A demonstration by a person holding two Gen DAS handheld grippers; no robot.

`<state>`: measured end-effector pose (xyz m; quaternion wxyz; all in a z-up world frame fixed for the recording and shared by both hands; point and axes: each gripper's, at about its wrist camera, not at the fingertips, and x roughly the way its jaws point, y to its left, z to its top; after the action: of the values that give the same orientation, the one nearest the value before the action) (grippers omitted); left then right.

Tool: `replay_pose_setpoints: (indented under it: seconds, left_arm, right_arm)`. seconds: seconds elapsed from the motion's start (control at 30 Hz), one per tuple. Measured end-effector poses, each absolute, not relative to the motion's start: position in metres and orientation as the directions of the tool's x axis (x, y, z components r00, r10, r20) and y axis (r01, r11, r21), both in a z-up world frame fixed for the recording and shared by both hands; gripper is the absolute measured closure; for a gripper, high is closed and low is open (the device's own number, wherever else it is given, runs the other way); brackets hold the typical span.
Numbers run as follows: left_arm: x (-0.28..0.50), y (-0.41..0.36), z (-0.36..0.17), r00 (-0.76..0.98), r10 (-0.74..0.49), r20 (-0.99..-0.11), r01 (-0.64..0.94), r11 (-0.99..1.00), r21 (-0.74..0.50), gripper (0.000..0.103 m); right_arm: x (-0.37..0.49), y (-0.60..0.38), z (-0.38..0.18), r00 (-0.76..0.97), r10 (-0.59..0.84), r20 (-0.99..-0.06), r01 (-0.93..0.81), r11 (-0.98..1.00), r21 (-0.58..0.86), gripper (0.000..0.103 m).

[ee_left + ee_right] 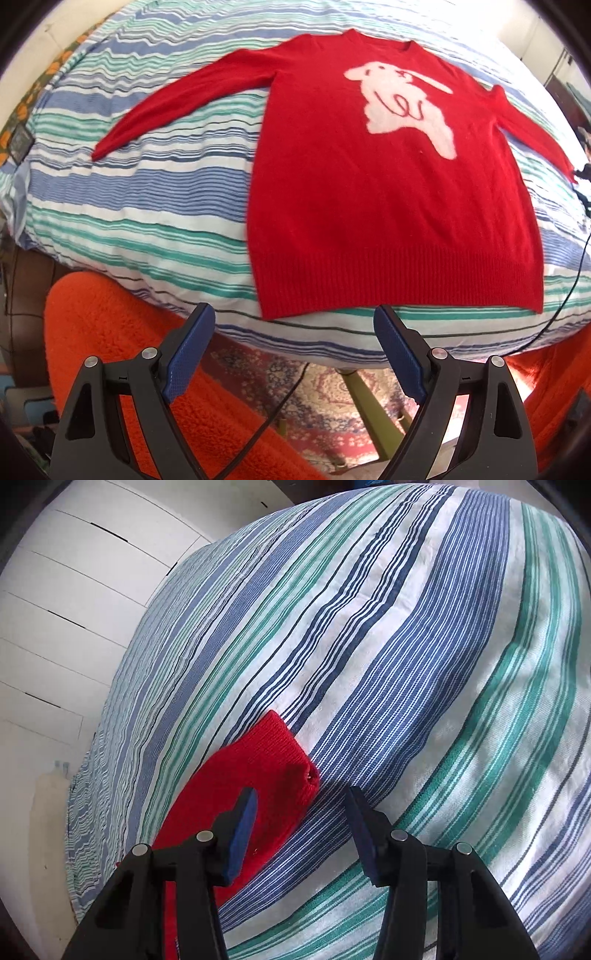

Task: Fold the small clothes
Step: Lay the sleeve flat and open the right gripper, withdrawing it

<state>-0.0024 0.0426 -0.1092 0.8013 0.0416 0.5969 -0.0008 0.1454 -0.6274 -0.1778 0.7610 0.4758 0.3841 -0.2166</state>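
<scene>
One red sweater [369,192] lies spread flat, front up, on a striped sheet [140,199] of blue, green and white bands that covers a bed; a white animal figure [402,107] marks its chest. Both sleeves are stretched outward, and the ribbed hem sits near the sheet's closer edge. Below that edge a fuzzy orange blanket [110,332] hangs beside a patterned rug [317,398] on the floor, where a thin black cable [273,417] trails (a yellow-green leg of some furniture stands on the rug too).

From the left wrist, the left hand-held gripper [293,326] hangs over the near edge, its blue-padded fingers spread wide with nothing between them.

From the right wrist, the right hand-held gripper [301,805] stands partly parted above the sheet, beside the sweater's sleeve cuff [273,768]; its left finger overlaps the red knit in view, yet the pads pinch nothing. White panelled cupboard doors [66,609] fill the wall beyond the bed.
</scene>
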Motion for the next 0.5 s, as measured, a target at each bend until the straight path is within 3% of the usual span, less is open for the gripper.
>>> replay_pose_setpoints:
  seconds: [0.03,0.13,0.3,0.5]
  left_arm:
    - [-0.002,0.041,-0.109,0.289,0.049,-0.956,0.054,0.996,0.067,0.014]
    - [-0.004,0.037,-0.106,0.307,0.056,-0.95,0.061,0.995,0.078,0.014]
    - [-0.003,0.039,-0.113,0.296,0.055,-0.954,0.057,0.996,0.075,0.014]
    - [-0.001,0.038,-0.114,0.307,0.05,-0.95,0.07,0.995,0.075,0.014]
  right_arm:
    - [0.148,-0.63,-0.182,0.609,0.046,-0.792,0.695,0.451,0.56,0.058]
    - [0.148,-0.638,-0.189,0.62,0.065,-0.782,0.683,0.446,0.579,0.099]
    - [0.102,-0.625,-0.162,0.597,-0.076,-0.799,0.723,0.483,0.494,0.099]
    - [0.097,-0.606,-0.177,0.521,-0.134,-0.843,0.758,0.526,0.385,0.099]
